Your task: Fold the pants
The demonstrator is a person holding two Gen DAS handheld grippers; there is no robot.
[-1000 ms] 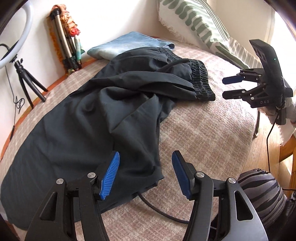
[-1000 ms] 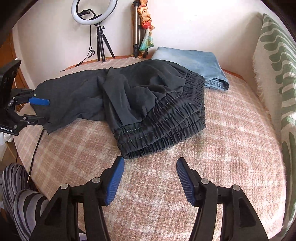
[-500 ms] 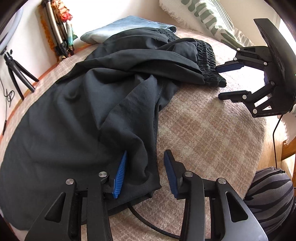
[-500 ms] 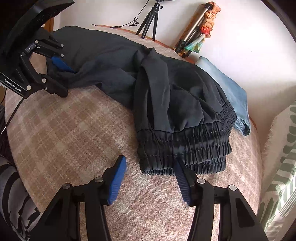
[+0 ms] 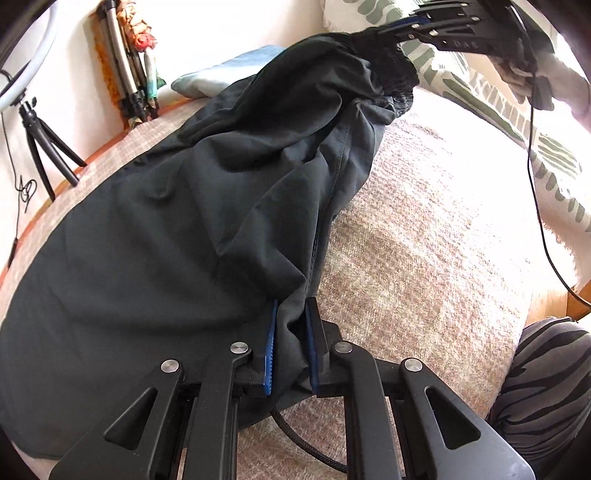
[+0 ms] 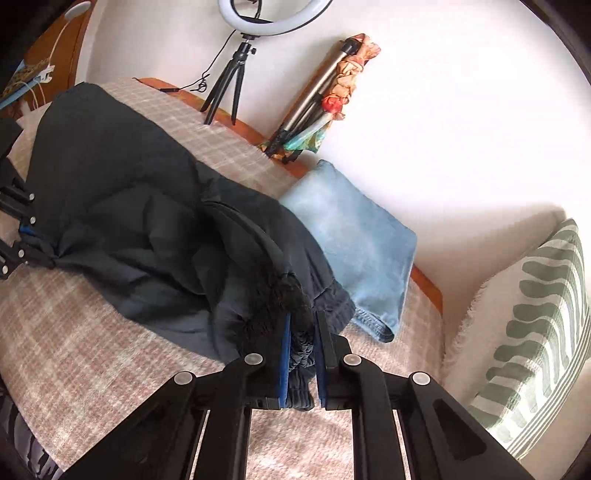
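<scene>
The dark grey pants (image 5: 177, 236) lie crumpled on the plaid bed cover (image 5: 424, 236). My left gripper (image 5: 291, 317) is shut on the leg hem near the bed's front edge. My right gripper (image 6: 302, 325) is shut on the elastic waistband and holds it lifted above the cover. In the left wrist view the right gripper (image 5: 402, 27) shows at the top, with the waistband hanging from it. In the right wrist view the pants (image 6: 147, 229) stretch to the left gripper (image 6: 37, 245) at the left edge.
Folded light blue jeans (image 6: 354, 243) lie behind the pants by the wall. A green-striped pillow (image 6: 532, 332) stands at the right. A ring light tripod (image 6: 232, 85) and a folded tripod (image 6: 314, 103) stand against the wall. A black cable (image 5: 310, 439) runs under the left gripper.
Both grippers have closed on the pants: the left on the leg hem, the right on the waistband. The right gripper has lifted the waistband off the bed.
</scene>
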